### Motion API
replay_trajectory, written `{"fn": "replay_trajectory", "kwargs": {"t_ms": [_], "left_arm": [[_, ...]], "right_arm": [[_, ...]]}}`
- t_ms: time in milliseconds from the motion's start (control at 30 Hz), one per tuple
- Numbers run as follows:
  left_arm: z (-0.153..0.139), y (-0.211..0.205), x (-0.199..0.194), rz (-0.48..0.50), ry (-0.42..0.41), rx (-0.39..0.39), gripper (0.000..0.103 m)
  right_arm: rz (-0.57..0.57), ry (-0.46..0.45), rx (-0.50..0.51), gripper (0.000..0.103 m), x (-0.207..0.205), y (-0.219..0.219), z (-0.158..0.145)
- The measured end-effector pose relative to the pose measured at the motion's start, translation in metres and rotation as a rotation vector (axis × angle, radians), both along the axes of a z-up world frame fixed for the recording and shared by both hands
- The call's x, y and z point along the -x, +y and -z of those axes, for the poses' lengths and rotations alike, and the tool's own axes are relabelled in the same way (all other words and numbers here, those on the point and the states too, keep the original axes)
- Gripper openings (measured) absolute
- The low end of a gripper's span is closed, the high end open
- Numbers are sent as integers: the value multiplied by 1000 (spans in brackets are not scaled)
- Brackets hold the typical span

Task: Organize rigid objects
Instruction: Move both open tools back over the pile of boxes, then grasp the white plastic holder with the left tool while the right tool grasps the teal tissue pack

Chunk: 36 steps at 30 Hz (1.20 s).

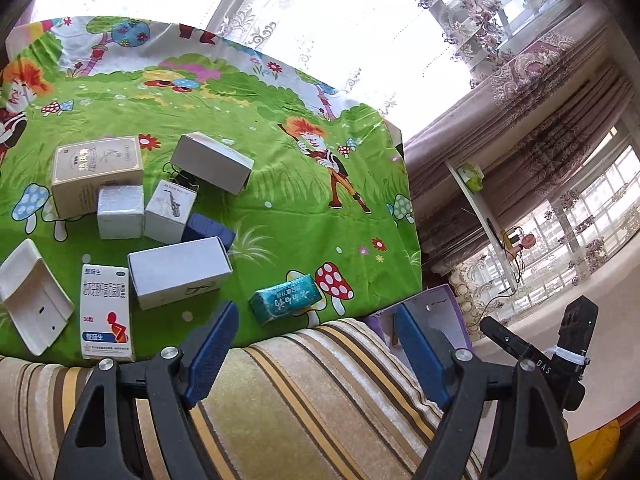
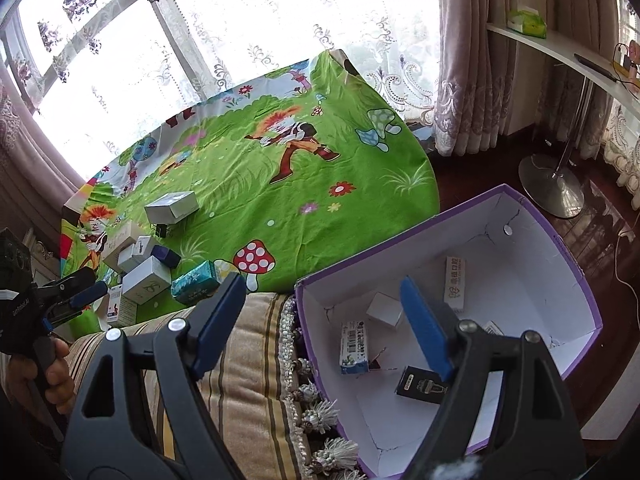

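Note:
Several small boxes lie on the green cartoon cloth: a teal packet, a white box, a medicine box, a beige box and a dark blue box. My left gripper is open and empty over the striped cushion, short of the teal packet. My right gripper is open and empty above the edge of the purple bin, which holds a few small boxes. The teal packet also shows in the right wrist view.
A white open tray lies at the cloth's left edge. The right gripper shows at the far right of the left wrist view. A white shelf on a metal stand stands beyond the bin. Curtains and windows are behind.

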State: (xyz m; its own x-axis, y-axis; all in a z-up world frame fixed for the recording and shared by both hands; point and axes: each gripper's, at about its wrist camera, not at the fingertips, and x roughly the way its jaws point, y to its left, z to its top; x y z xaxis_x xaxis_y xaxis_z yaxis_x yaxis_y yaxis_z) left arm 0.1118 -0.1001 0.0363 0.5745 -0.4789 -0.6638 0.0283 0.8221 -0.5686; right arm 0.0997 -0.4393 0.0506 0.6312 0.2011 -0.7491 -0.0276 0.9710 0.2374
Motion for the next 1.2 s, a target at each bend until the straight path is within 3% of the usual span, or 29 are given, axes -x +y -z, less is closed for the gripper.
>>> {"fn": "replay_trajectory", "kwargs": {"t_ms": [700,1200], "left_arm": [[21,120,33,-138,78,-80,78],[57,175,19,-206,264,-233,78]], "right_arm": [[-260,90,106,85,-14,114,22],[-400,182,216,85,-41,176,57]]}}
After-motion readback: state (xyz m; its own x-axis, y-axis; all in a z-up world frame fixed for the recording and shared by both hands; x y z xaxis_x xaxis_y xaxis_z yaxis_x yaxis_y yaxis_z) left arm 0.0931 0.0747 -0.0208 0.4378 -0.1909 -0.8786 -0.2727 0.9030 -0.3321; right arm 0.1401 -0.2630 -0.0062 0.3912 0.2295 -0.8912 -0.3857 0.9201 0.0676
